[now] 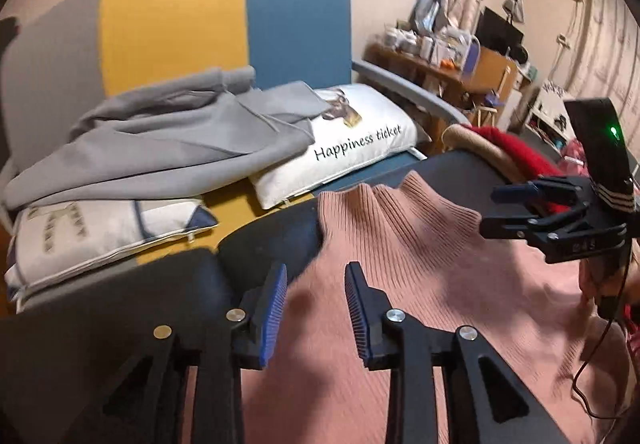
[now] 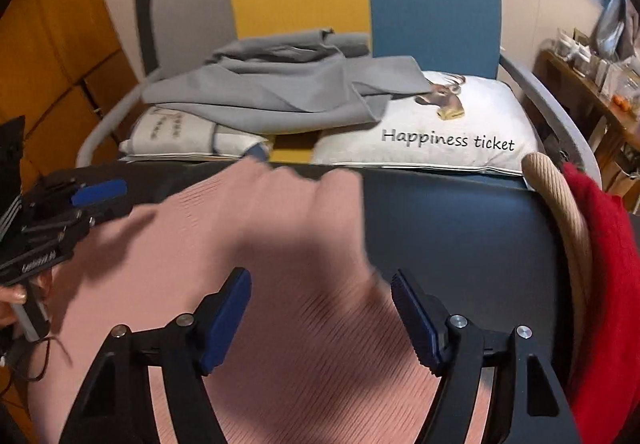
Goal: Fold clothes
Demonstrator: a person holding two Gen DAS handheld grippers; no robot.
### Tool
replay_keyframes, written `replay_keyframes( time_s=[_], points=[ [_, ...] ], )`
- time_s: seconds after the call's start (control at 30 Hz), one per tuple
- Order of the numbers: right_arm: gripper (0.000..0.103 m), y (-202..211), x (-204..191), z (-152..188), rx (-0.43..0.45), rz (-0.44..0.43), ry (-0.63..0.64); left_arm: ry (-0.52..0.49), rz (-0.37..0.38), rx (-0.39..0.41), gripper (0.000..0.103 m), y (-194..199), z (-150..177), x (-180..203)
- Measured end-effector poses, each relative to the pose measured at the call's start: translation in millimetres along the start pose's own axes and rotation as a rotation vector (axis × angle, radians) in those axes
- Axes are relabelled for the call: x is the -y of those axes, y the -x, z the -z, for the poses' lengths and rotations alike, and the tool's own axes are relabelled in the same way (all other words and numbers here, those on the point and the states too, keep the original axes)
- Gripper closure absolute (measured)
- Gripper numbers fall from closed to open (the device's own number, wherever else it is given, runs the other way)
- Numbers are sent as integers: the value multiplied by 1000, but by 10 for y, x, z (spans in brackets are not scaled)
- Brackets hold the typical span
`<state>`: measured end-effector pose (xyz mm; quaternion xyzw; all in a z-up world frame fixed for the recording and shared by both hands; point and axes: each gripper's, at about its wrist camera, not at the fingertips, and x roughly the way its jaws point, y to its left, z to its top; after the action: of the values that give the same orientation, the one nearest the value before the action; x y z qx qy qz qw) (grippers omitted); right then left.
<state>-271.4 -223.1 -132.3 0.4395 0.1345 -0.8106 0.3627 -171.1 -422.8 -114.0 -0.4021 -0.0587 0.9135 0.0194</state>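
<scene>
A pink ribbed knit sweater (image 1: 420, 284) lies spread on a dark surface (image 1: 272, 240); it also shows in the right wrist view (image 2: 248, 228). My left gripper (image 1: 316, 300) is open just above the sweater near its left edge, with nothing between the blue pads (image 1: 274, 308). My right gripper (image 2: 320, 320) is open wide over the sweater's right edge, empty. Each gripper appears in the other's view: the right one (image 1: 532, 203) at the far right, the left one (image 2: 84, 199) at the far left.
A grey garment (image 1: 168, 139) lies on two white cushions (image 1: 360, 139) on a grey, yellow and blue sofa (image 1: 296, 19) behind. A red knit (image 2: 600, 264) and a beige knit (image 2: 568, 236) lie at the right. A cluttered desk (image 1: 448, 63) stands beyond.
</scene>
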Motion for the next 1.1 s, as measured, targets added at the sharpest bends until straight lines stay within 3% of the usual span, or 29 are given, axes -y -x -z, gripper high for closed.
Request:
replay_keyframes(
  time_s=[0.2, 0.27, 0.3, 0.33, 0.37, 0.53, 0.7, 0.83, 0.9, 0.97, 1.03, 1.1],
  points=[
    [28, -513, 87, -136, -86, 7, 32, -51, 96, -93, 65, -468, -78, 13],
    [40, -495, 0, -130, -62, 18, 77, -74, 100, -86, 66, -459, -29, 76],
    [63, -479, -51, -133, -54, 13, 91, -78, 86, -84, 86, -435, -11, 98],
    [85, -467, -105, -140, -47, 8, 106, -65, 57, -62, 97, -375, 17, 78],
    [91, -459, -171, -144, -37, 13, 124, -46, 23, -34, 97, -305, 49, 45],
    [91, -462, -486, -234, 27, 39, 182, 9, -107, 81, 98, 33, 178, -132],
    [91, -661, -754, -456, 47, 5, 178, -2, -234, 63, 98, 63, 222, -333],
    [91, -903, -883, -581, 39, 5, 160, 87, -225, -14, 95, -66, 263, -653],
    [86, -945, -867, -610, 44, 20, 137, 137, -183, -2, 90, -34, 290, -755],
    [69, -946, -772, -593, 45, 33, 97, 228, -142, 67, 86, 151, 322, -877],
    [30, -937, -649, -579, 40, 40, 42, 316, -101, 141, 86, 386, 374, -975],
    [26, -883, -513, -551, 32, 32, -5, 369, -87, 205, 86, 693, 474, -1001]
  ],
)
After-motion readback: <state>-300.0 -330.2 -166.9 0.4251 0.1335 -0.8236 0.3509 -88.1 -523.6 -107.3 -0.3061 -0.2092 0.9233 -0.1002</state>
